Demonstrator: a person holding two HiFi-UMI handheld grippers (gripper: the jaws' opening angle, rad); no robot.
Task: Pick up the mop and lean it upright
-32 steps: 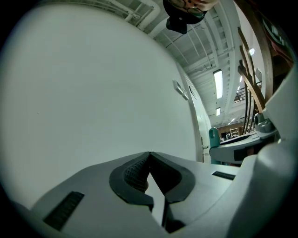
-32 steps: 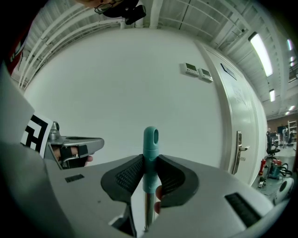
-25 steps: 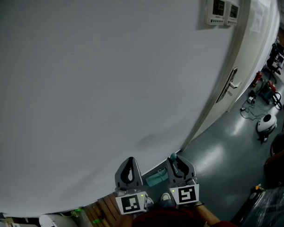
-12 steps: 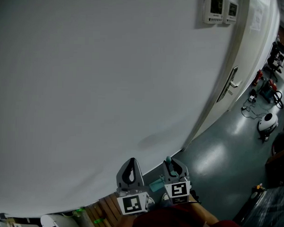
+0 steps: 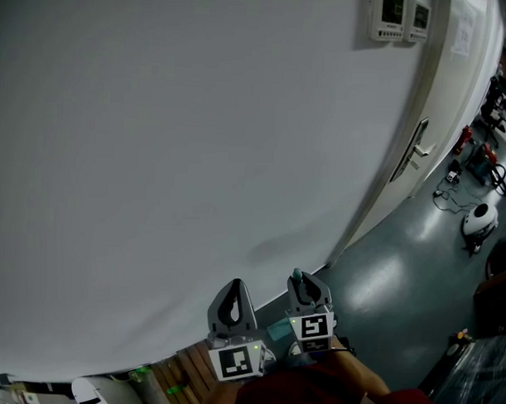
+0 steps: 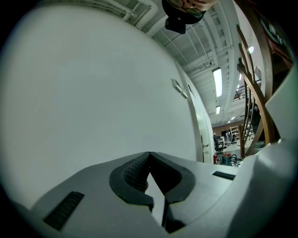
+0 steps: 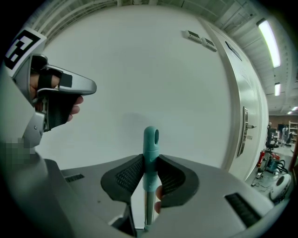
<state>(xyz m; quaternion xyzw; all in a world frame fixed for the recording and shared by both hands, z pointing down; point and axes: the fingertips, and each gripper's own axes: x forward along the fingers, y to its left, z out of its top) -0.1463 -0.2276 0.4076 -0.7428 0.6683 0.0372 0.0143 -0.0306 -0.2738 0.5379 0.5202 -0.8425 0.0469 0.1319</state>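
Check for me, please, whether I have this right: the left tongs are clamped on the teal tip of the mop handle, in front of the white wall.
Not quite: it is the right tongs that are clamped on the teal tip of the mop handle, in front of the white wall, as the right gripper view shows. The left tongs are shut on nothing.

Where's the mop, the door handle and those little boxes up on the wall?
mop (image 7: 150, 139): right gripper view, teal tip of its handle.
door handle (image 5: 410, 151): head view, middle of its long plate.
wall boxes (image 5: 389, 14): head view, the left box's front.
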